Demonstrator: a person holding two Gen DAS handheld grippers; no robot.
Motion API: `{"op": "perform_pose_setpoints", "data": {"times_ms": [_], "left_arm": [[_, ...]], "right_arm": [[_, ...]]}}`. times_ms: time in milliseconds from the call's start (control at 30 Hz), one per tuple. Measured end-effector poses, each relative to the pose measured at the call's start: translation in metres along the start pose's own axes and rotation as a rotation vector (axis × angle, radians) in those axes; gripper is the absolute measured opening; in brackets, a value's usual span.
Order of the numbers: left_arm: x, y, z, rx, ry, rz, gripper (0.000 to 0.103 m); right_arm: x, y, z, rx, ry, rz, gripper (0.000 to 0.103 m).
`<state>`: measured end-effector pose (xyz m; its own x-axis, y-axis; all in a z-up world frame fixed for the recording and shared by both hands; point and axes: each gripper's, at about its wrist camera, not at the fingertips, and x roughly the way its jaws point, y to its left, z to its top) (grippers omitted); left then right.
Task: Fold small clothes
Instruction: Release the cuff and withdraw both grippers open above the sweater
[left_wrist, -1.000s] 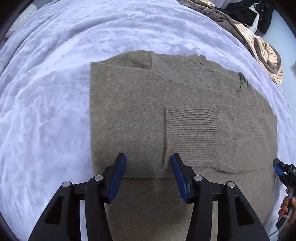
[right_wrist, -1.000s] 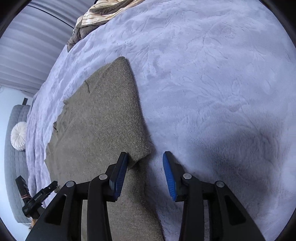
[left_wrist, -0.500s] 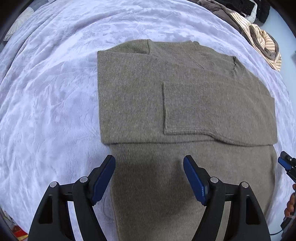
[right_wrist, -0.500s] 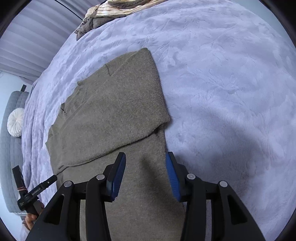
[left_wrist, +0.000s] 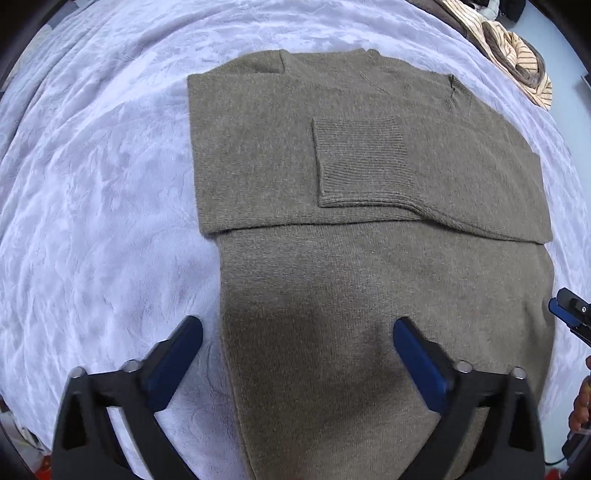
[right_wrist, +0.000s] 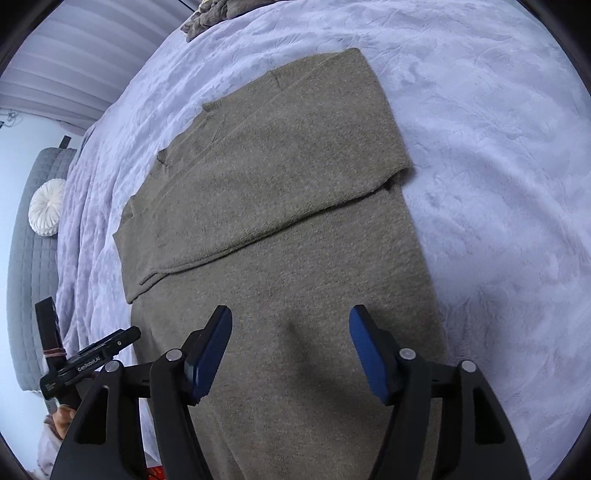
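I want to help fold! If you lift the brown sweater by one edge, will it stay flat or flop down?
The brown sweater would probably flop: it is soft knit, already folded over itself. It likely will not slide much on the fuzzy blanket.

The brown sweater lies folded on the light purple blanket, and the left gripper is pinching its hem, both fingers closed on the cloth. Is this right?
Not quite. The left wrist view shows the left gripper opening above the brown sweater, gripping nothing. The sweater does lie folded on the light purple blanket.

A bed fills the view, spread with a pale lavender plush blanket (left_wrist: 92, 184), embossed and softly lit. At ten o'clock in the right wrist view, pleated curtains (right_wrist: 74, 59) hang; at nine, a grey quilted headboard (right_wrist: 33, 258) carries a round white cushion (right_wrist: 46, 211).
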<state>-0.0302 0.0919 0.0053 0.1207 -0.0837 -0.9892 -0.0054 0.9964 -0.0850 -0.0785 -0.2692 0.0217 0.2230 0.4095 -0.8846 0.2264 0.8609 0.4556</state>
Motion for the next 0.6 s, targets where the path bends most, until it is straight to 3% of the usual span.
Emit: {"op": "perform_pose_setpoints", "data": {"times_ms": [167, 233, 467, 600], "left_arm": [[-0.002, 0.0, -0.009, 0.018, 0.012, 0.009, 0.103], [0.0, -0.007, -0.01, 0.026, 0.019, 0.019, 0.103], [0.001, -0.015, -0.027, 0.022, 0.026, 0.055, 0.103], [0.003, -0.015, -0.038, 0.028, 0.061, 0.025, 0.103]], "right_arm": [[0.006, 0.008, -0.006, -0.01, 0.018, 0.009, 0.071], [0.008, 0.012, -0.008, -0.017, 0.025, 0.014, 0.08], [0.011, 0.021, -0.015, -0.05, 0.051, 0.034, 0.08], [0.011, 0.02, -0.018, -0.053, 0.06, 0.048, 0.08]]}}
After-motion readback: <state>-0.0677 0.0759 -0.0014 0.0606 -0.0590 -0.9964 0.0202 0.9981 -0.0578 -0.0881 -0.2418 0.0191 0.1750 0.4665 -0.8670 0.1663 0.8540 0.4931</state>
